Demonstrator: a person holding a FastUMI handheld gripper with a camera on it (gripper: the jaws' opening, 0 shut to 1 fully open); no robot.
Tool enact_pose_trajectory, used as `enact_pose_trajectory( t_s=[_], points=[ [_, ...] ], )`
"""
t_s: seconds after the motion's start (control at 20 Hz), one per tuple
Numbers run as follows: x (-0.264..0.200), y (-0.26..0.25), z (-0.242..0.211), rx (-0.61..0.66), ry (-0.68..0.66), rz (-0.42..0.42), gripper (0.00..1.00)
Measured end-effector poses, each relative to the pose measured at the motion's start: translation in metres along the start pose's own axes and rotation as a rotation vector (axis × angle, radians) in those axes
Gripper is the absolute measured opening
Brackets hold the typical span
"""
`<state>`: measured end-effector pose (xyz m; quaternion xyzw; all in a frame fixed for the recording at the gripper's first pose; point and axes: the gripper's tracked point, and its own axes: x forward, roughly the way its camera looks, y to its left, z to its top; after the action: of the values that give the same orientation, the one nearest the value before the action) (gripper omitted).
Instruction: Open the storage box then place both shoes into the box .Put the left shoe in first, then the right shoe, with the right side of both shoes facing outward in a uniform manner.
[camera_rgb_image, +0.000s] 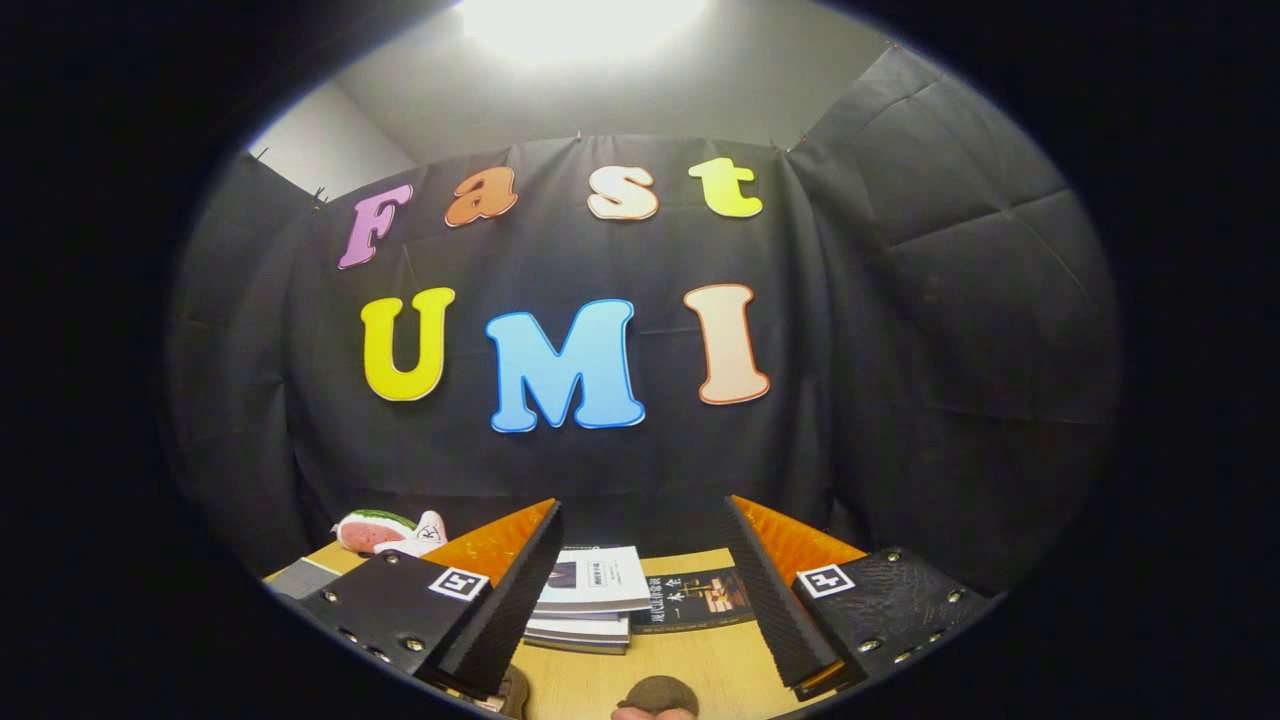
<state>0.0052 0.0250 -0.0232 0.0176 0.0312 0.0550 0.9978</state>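
The claw (640, 580) is spread wide with nothing between its two fingers. It is held above a light wooden desk (700, 665). Each finger has a small square black-and-white tag on its base.

Just ahead, between the fingers, sits a stack of books (590, 598). The top book has a white cover with small print, too small to read. Beside the stack lies a dark book (700, 598) with big pale writing that cannot be read.

Beyond the left finger, near the far edge of the desk, lies a shoe (385, 532) in white, pink and green. It has a small mark on it that is too tiny to read.

A gray flat thing (300, 578) pokes out at the left edge of the desk. The bare desk below the books has open room.
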Motion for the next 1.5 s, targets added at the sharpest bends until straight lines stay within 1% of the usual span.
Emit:
enact_pose_trajectory(
  t_s=[0.15,0.3,0.55,0.7,0.8,0.9,1.0,1.2,1.25,1.35,1.5],
  points=[
    [0.003,0.004,-0.011,0.040,0.037,0.026,0.97],
    [0.009,0.012,-0.022,0.054,0.066,0.051,0.96],
    [0.016,0.044,-0.060,0.154,0.190,0.163,0.96],
    [0.019,0.077,-0.085,0.237,0.276,0.267,0.96],
    [0.018,0.101,-0.105,0.297,0.356,0.352,0.96],
    [0.018,0.120,-0.127,0.341,0.440,0.412,0.97],
    [0.018,0.133,-0.142,0.372,0.501,0.453,0.97],
    [0.015,0.153,-0.169,0.413,0.578,0.513,0.97],
    [0.012,0.161,-0.176,0.427,0.601,0.547,0.97],
    [0.003,0.185,-0.190,0.462,0.666,0.643,0.97],
    [-0.015,0.222,-0.218,0.525,0.792,0.782,0.97]
  ],
)
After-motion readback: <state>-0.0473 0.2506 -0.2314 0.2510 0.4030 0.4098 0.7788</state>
